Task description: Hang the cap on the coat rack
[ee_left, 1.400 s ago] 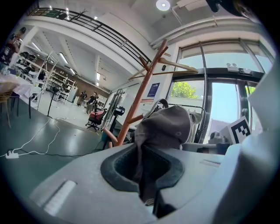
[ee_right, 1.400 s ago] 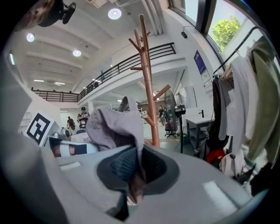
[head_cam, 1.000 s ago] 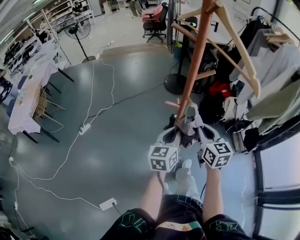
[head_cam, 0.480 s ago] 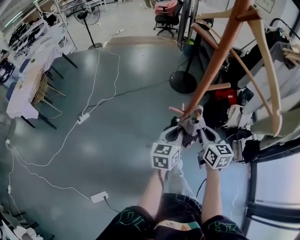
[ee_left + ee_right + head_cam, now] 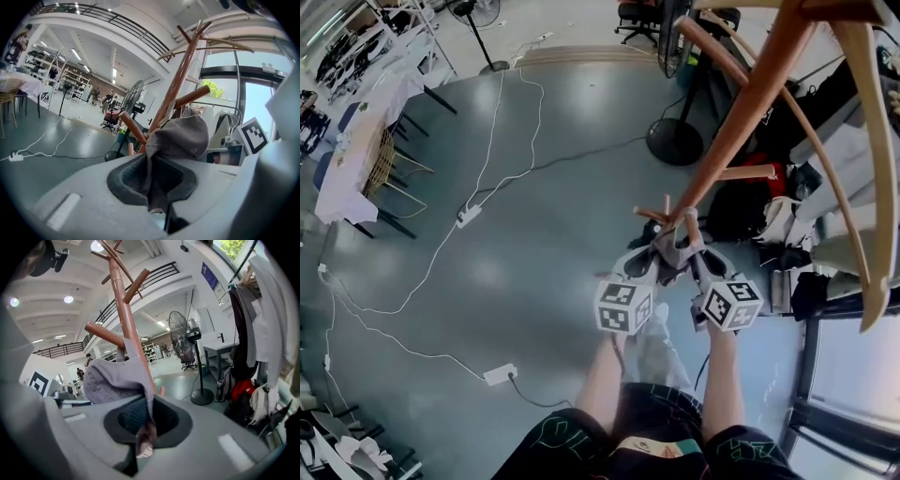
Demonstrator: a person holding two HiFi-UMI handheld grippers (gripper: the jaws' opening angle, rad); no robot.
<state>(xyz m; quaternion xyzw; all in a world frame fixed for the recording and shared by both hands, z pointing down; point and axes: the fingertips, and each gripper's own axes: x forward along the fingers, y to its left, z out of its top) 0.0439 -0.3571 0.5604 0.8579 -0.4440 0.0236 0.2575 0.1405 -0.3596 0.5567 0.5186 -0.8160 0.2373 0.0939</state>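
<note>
One coat rack (image 5: 741, 122): its pole slants up just beyond your grippers.
Two grippers: your left gripper (image 5: 154, 185) is easing open with cap fabric in its slot; your right gripper (image 5: 143, 427) pinches the cap's edge tight.
One cap (image 5: 672, 251): straight ahead of both hands, against the pole.
Two low pegs: the nearer peg (image 5: 105, 336) sits just above the cap; you can't tell if it's hooked.

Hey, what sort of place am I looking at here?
Probably an open-plan lab or workshop: cloth-covered tables along one side, a pedestal fan, and a power strip with cables trailing over the grey floor.
</note>
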